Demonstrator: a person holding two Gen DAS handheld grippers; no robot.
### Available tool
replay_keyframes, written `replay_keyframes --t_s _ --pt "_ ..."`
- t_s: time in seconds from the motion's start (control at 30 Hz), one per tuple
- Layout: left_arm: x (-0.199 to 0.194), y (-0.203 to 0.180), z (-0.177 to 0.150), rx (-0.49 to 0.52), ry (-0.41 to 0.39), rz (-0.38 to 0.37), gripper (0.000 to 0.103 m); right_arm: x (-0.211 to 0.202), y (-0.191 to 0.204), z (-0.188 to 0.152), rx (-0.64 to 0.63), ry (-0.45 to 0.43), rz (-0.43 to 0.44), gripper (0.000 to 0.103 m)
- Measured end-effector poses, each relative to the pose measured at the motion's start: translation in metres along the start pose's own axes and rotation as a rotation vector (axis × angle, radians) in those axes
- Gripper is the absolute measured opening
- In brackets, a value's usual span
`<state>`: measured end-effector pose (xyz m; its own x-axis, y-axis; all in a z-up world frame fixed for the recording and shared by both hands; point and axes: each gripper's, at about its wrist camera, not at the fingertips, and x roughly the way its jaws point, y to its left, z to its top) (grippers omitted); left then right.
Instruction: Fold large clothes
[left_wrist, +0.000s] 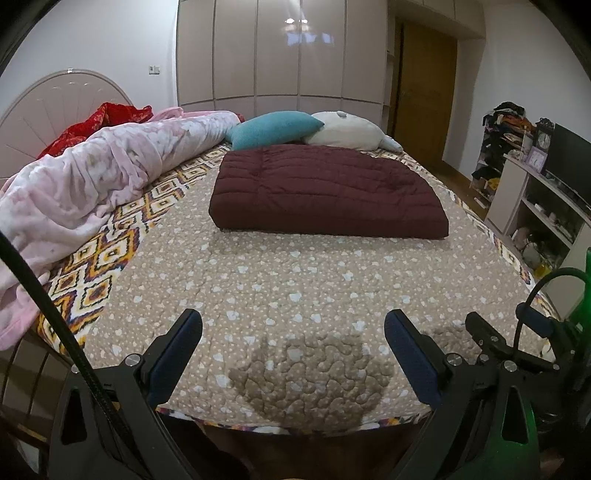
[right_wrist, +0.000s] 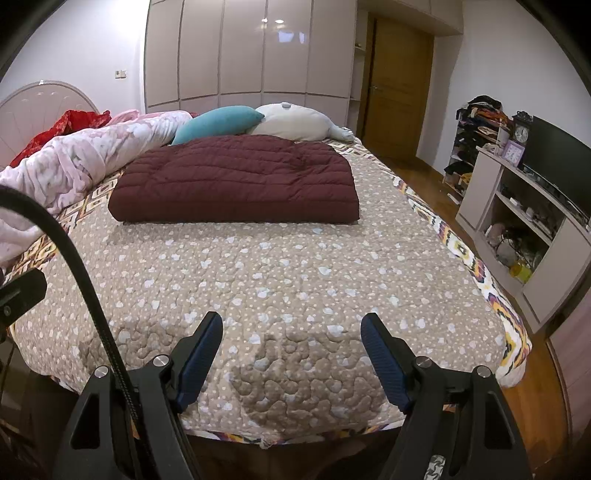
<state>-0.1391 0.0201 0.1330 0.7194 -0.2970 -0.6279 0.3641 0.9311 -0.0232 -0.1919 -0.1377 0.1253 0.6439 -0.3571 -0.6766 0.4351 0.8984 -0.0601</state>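
Left wrist view shows the maroon quilted garment (left_wrist: 325, 195) lying folded into a thick pad on the bed (left_wrist: 258, 280), toward the far side, well apart from both of your grippers. Its long axis runs left to right across your line of sight, so its near long edge faces the fingers head-on. In that view it sits slightly right of centre; in the right wrist view the same garment (right_wrist: 236, 181) sits left of centre, so it lies between your two hands, neither clearly nearer.

Your left gripper (left_wrist: 293, 332) hovers over the near edge of the bed, pointing forward across the quilt, fingers spread wide and holding nothing. Your right gripper (right_wrist: 291, 336) is posed the same way just beside it, also wide apart and empty.

Behind the garment lie a teal pillow (left_wrist: 273, 129) and a cream pillow (left_wrist: 347, 131); a pink blanket (left_wrist: 96, 173) is bundled along the left.
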Motion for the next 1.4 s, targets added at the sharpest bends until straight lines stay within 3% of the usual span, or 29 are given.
replay_keyframes --t_s 1.4 --pt "0.006 0.01 0.001 -0.013 0.008 0.058 0.098 -0.001 0.006 -0.001 -0.06 -0.011 -0.026 0.082"
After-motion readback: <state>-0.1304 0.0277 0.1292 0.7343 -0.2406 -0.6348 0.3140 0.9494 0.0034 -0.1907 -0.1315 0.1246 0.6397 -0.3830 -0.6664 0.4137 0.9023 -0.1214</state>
